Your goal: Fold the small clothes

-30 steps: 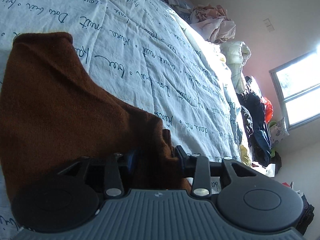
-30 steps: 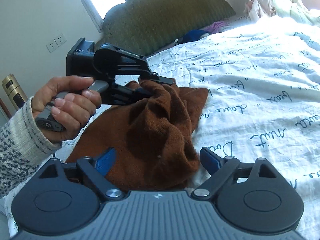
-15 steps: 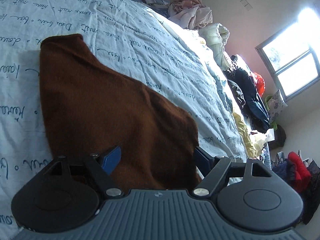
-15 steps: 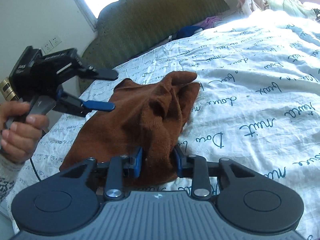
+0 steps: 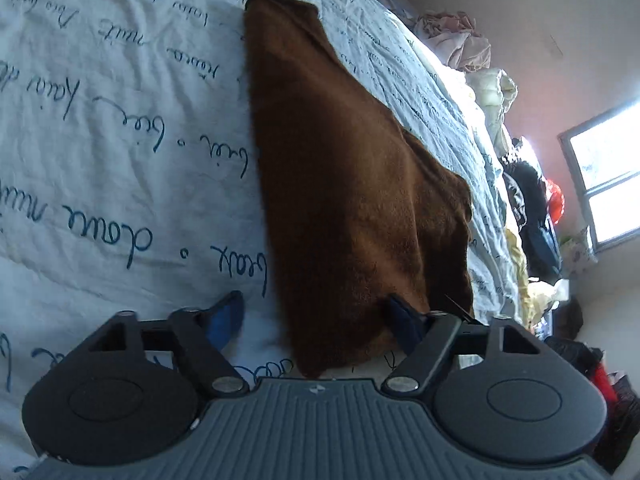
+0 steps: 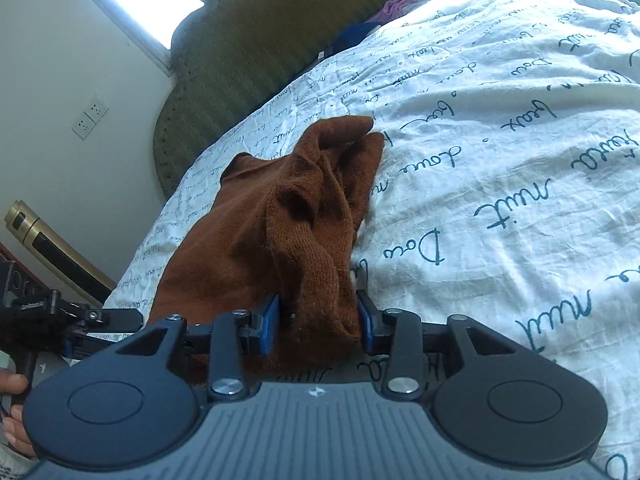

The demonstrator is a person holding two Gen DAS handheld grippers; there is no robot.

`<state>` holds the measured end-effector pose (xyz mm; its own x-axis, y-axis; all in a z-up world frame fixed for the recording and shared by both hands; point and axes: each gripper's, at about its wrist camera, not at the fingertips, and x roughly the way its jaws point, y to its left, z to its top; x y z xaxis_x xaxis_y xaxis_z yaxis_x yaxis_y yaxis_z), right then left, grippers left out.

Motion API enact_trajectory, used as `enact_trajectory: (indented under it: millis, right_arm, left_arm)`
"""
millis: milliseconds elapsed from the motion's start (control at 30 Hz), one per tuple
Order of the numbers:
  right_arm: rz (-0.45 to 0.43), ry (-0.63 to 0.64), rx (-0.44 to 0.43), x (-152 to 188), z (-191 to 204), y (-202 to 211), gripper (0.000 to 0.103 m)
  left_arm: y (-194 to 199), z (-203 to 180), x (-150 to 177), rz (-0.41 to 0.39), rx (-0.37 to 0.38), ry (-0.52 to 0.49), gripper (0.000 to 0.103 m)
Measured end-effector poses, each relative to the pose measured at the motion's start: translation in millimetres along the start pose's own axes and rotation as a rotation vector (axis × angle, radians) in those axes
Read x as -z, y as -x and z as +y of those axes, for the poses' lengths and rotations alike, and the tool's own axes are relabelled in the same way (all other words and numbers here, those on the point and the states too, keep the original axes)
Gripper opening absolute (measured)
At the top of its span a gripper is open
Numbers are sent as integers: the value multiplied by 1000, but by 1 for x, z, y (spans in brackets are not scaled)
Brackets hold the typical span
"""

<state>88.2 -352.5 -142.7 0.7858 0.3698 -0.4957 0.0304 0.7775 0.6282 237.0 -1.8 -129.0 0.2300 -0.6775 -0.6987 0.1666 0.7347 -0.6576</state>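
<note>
1. Your right gripper point(image 6: 318, 322) has its blue pads against both sides of a bunched fold at the near end of the brown knit garment point(image 6: 280, 216), and its jaws are opening. If they ease off further, that fold probably drops out and the bunch slumps back onto the garment.

2. Your left gripper point(image 5: 312, 320) has the garment's near corner between its jaws, which are closing, but the left pad point(image 5: 224, 316) stands clear of the cloth over bare quilt. If it shuts from here, it may catch only the edge, or pinch the quilt point(image 5: 120, 140) under the garment and lift it too.

3. The garment lies on the quilt, its near end at both grippers and its body running away from them. Just beyond the right gripper the knit is heaped in loose ridges. Pulling either corner now likely drags those wrinkles into the fold rather than flattening them.

4. The garment's far tip point(image 6: 352, 124) rests unheld on the quilt. Soft knit on a soft quilt can slide, so a quick pull from the near end may skew it.
</note>
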Motion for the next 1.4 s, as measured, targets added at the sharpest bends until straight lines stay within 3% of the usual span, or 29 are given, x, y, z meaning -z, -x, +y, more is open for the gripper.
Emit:
enact_trajectory:
  millis: [33,100,133,200,300,367,400,467,500,533,567,633,700,800,900,967,1000,1167,1200,1233,1300,1400]
  right_arm:
    - [3,20,0,0,2,-2,39]
    - [19,35,-7,-2,4,-8,35]
    - [20,47,-12,-3,5,-10,15]
    - [29,96,-11,-7,13,-12,14]
    - [12,100,-82,-15,23,-3,13]
    - [21,113,-88,-14,27,-1,14]
    - [43,116,-70,-10,26,-7,19]
    - [116,139,40,-2,17,-26,56]
    - [94,145,-2,-1,14,-23,67]
    - [95,134,-20,-4,14,-19,84]
    - [69,128,-7,-11,14,-12,88]
    - [-5,116,32,-25,13,-1,97]
    - [-35,56,-10,-45,2,-4,99]
    - [15,-39,-101,-70,-20,-34,99]
    - [94,-107,-153,-83,-39,-64,100]
    - [103,-120,-200,-87,-42,-74,101]
    - [117,-126,-219,-89,-42,-78,101]
    - [196,-53,-265,-94,-26,-94,102]
    - [206,-28,-279,-92,-20,-96,99]
    - [212,9,-266,-89,-13,-98,84]
    - [238,75,-225,-83,1,-104,56]
    - [225,111,-194,-78,7,-100,56]
  left_arm:
    - [-7,6,0,37,45,38,17]
    - [-7,14,1,19,76,68,15]
    - [-4,17,2,12,92,91,15]
    - [9,21,1,-17,110,111,15]
    - [33,22,4,-72,89,96,15]
    - [33,28,12,-64,59,93,15]
    - [27,34,17,-42,38,94,16]
    - [21,44,20,-28,42,118,24]
    - [24,44,17,-24,52,117,27]
    - [31,39,13,-49,40,98,32]
    - [39,34,8,-81,17,72,40]
    - [53,24,-9,-157,6,8,77]
    - [56,21,-32,-212,14,-10,81]
    - [40,21,-71,-212,41,13,87]
    - [5,23,-99,-149,66,58,93]
    - [-20,28,-110,-100,73,98,99]
    - [-27,32,-112,-97,114,114,103]
    - [-30,34,-114,-85,182,174,99]
    - [-29,27,-111,-88,149,142,90]
    - [-29,18,-107,-84,101,89,79]
    - [-28,-2,-99,-102,4,-43,69]
    - [-29,-16,-89,-99,-64,-143,51]
